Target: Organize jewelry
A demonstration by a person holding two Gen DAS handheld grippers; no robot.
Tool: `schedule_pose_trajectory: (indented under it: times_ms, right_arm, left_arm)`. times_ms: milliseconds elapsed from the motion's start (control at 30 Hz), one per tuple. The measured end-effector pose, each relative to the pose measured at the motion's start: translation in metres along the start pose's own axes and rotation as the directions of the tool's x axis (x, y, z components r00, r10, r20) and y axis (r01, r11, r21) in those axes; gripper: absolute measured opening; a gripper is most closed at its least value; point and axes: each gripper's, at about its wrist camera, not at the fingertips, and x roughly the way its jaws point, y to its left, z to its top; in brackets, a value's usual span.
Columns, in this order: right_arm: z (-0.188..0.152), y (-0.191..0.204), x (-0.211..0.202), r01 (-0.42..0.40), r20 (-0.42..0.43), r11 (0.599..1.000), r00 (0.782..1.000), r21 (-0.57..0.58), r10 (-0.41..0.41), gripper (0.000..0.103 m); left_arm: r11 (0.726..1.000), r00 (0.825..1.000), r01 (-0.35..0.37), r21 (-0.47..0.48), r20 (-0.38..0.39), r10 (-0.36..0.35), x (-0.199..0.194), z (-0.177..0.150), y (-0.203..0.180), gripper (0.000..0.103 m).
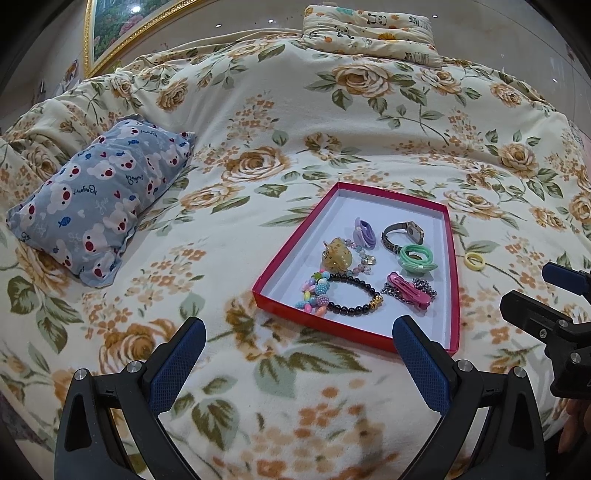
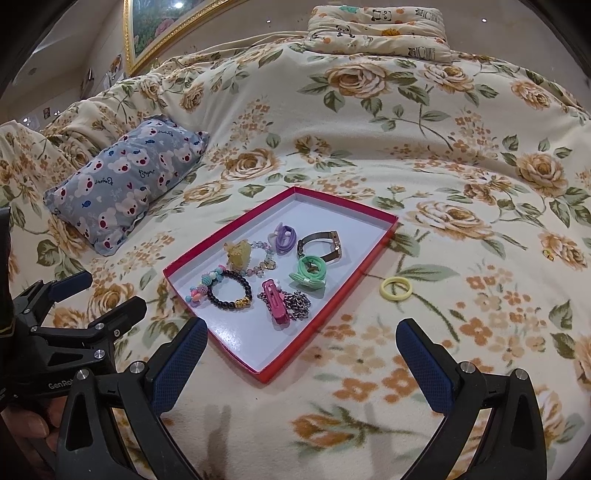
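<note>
A shallow red tray (image 1: 295, 243) (image 2: 207, 240) with a white floor lies on the floral bedspread. Inside it lie a purple hair tie (image 1: 364, 232), a watch (image 1: 404, 232), a green hair tie (image 1: 415, 257), a yellow claw clip (image 1: 336, 251), a black bead bracelet (image 1: 352, 297), a colourful bead bracelet (image 1: 314, 293), a pink clip (image 1: 408, 291) and a metal chain (image 1: 421, 286). A yellow ring-shaped hair tie (image 1: 474, 261) (image 2: 396, 288) sits on the bedspread just right of the tray. My left gripper (image 1: 299, 354) is open in front of the tray's near edge. My right gripper (image 2: 301, 358) is open over the tray's near corner, holding nothing.
A blue bear-print pillow (image 1: 99, 206) (image 2: 129, 177) lies to the left. A folded panda-print quilt (image 1: 369, 33) sits at the far end of the bed. A gold-framed picture (image 1: 122, 33) leans at the back left. A hand (image 2: 26, 424) holds the left gripper.
</note>
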Motion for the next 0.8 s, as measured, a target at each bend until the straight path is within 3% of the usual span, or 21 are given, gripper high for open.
schedule_pose_trajectory:
  times_ms: [800]
  right_arm:
    - [0.0006, 0.0008, -0.0015, -0.001, 0.002, 1.0, 1.0, 0.002, 0.001, 0.103]
  left_arm:
    - [1.0, 1.0, 0.007, 0.006, 0.007, -0.007, -0.0018, 0.0021, -0.0013, 0.102]
